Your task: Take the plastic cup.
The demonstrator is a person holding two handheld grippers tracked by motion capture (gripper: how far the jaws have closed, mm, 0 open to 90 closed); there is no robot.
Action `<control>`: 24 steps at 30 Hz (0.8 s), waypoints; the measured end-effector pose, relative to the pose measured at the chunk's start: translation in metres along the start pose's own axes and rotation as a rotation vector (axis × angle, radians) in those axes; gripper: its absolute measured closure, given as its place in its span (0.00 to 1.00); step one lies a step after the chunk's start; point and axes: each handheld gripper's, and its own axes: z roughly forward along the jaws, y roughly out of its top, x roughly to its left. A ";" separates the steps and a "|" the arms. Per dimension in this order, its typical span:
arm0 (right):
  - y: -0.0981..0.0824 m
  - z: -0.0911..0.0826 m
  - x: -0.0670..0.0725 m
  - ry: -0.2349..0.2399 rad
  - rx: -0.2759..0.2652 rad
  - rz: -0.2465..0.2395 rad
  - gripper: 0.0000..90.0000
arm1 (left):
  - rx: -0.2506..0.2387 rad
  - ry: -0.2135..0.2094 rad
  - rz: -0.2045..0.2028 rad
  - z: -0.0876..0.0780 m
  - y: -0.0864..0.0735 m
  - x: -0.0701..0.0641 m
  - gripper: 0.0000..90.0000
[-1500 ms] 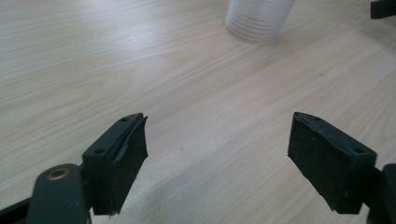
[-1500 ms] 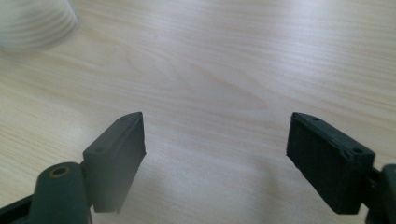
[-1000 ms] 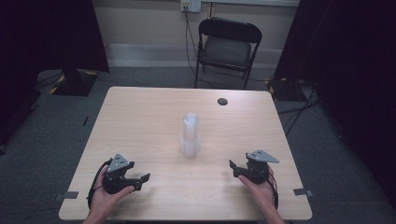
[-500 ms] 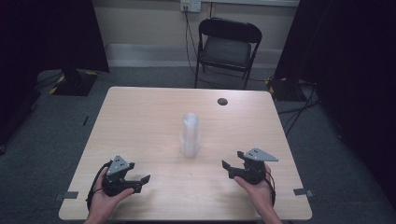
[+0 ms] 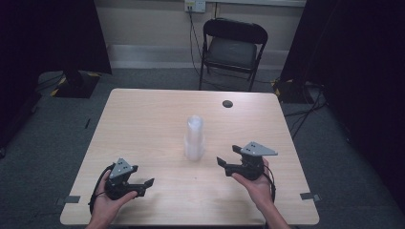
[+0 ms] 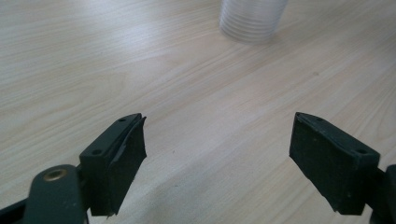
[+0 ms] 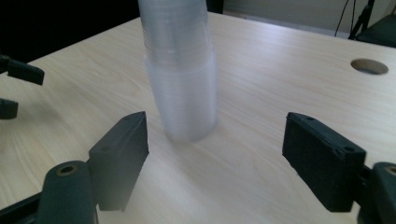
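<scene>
A pale wooden table is filling the middle of the high view, sitting on grey carpet with a black folding chair standing beyond its far edge at the upper centre of the frame. A small dark round hole is showing in the tabletop near that far edge, right of centre.

A tall stack of clear plastic cups is standing upright at the centre of the table. In the right gripper view it is rising just ahead of the jaws, left of centre; in the left gripper view its ribbed base is showing at the top edge, well apart from the jaws.

The right gripper is hovering in the lower right of the high view, jaws spread wide and gripping nothing, pointing toward the stack. The left gripper is sitting in the lower left, jaws likewise wide apart and empty.
</scene>
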 end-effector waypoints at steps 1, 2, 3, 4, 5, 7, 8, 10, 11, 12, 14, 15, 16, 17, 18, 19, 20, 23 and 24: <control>0.002 0.003 0.001 0.007 0.002 -0.011 0.26 | 0.000 -0.003 0.001 0.000 0.000 0.000 0.20; 0.005 0.006 0.002 0.014 0.001 -0.011 0.26 | 0.000 -0.003 0.001 0.000 0.000 0.000 0.20; 0.005 0.006 0.002 0.014 0.001 -0.011 0.26 | 0.001 -0.004 0.001 0.000 0.000 0.000 0.20; 0.007 0.008 0.003 0.025 -0.006 -0.006 0.27 | 0.002 -0.007 0.005 0.000 0.000 0.000 0.20; 0.008 0.010 0.003 0.035 -0.010 0.000 0.28 | 0.003 -0.008 0.006 0.000 -0.001 0.000 0.21; 0.012 0.014 0.003 0.055 -0.027 0.009 0.28 | 0.002 -0.008 0.005 0.000 -0.001 0.001 0.21; 0.013 0.016 0.004 0.059 -0.027 0.007 0.28 | 0.002 -0.005 0.007 0.000 -0.001 0.000 0.21; 0.019 0.022 0.007 0.068 -0.028 0.003 0.27 | 0.003 -0.002 0.009 0.000 0.000 0.000 0.21; 0.019 0.022 0.007 0.068 -0.028 0.003 0.27 | 0.003 -0.002 0.009 0.000 0.000 0.000 0.21; 0.023 0.026 0.009 0.075 -0.034 -0.008 0.26 | 0.003 -0.001 0.012 0.000 0.000 0.000 0.21; 0.025 0.028 0.010 0.078 -0.035 -0.008 0.27 | 0.003 -0.002 0.016 0.001 0.000 -0.001 0.21; 0.026 0.031 0.011 0.082 -0.034 -0.015 0.27 | 0.004 -0.001 0.019 0.000 0.000 -0.001 0.21; 0.028 0.033 0.011 0.081 -0.033 -0.022 0.27 | 0.004 -0.001 0.016 0.000 0.000 -0.001 0.21; 0.029 0.035 0.011 0.079 -0.035 -0.026 0.27 | 0.003 0.003 0.017 0.000 0.000 -0.001 0.21; 0.032 0.039 0.012 0.077 -0.038 -0.029 0.26 | 0.007 0.009 0.027 0.000 -0.001 -0.001 0.21; 0.032 0.039 0.012 0.077 -0.038 -0.029 0.26 | 0.007 0.009 0.027 0.000 -0.001 -0.001 0.21; 0.033 0.041 0.012 0.068 -0.041 -0.033 0.25 | 0.008 0.014 0.033 0.000 -0.001 -0.001 0.21; 0.037 0.048 0.013 0.046 -0.048 -0.030 0.20 | 0.010 0.014 0.036 -0.001 -0.001 0.000 0.21; 0.038 0.049 0.013 0.054 -0.049 -0.028 0.20 | 0.011 0.012 0.032 0.000 -0.001 -0.001 0.21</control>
